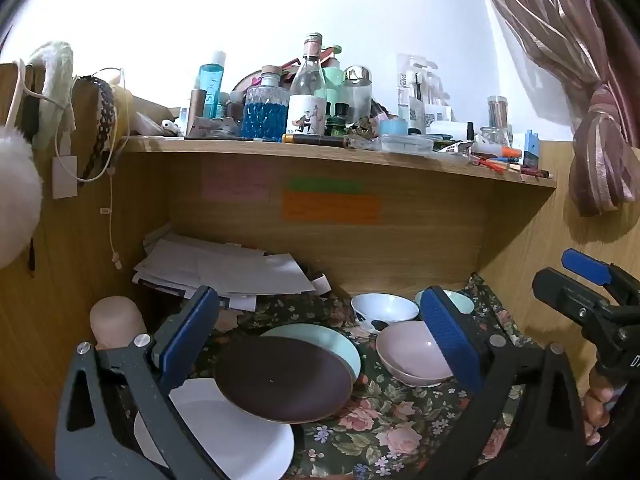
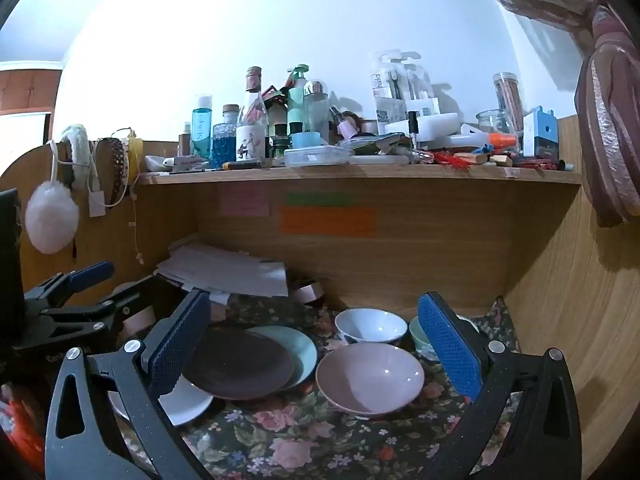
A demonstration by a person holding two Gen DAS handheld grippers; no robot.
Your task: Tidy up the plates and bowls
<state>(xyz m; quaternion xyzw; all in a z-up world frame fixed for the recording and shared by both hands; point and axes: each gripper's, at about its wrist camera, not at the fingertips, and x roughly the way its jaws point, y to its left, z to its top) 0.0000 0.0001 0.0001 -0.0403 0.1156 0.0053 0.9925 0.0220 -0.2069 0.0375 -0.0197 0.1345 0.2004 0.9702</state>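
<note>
A dark brown plate (image 1: pixel 282 378) (image 2: pixel 238 362) rests across a white plate (image 1: pixel 224 436) (image 2: pixel 186 402) and a pale green plate (image 1: pixel 320 338) (image 2: pixel 298 346) on the floral cloth. To their right lie a pink bowl (image 1: pixel 412 354) (image 2: pixel 370 378), a white bowl (image 1: pixel 384 308) (image 2: pixel 370 326) and a pale green bowl (image 1: pixel 462 302) (image 2: pixel 420 336). My left gripper (image 1: pixel 320 340) hangs open above the plates, nothing between its blue pads. My right gripper (image 2: pixel 312 344) is open too, over the pink bowl and plates. The right gripper (image 1: pixel 588 292) shows at the left wrist view's right edge, and the left gripper (image 2: pixel 86 284) at the right wrist view's left edge.
A wooden desk alcove closes in behind and on both sides. A paper stack (image 1: pixel 224 268) (image 2: pixel 228 270) lies at the back left. The shelf (image 1: pixel 340 150) (image 2: pixel 360 176) above is crowded with bottles and jars. A curtain (image 1: pixel 600 152) hangs right; a wooden knob (image 1: pixel 116 320) stands left.
</note>
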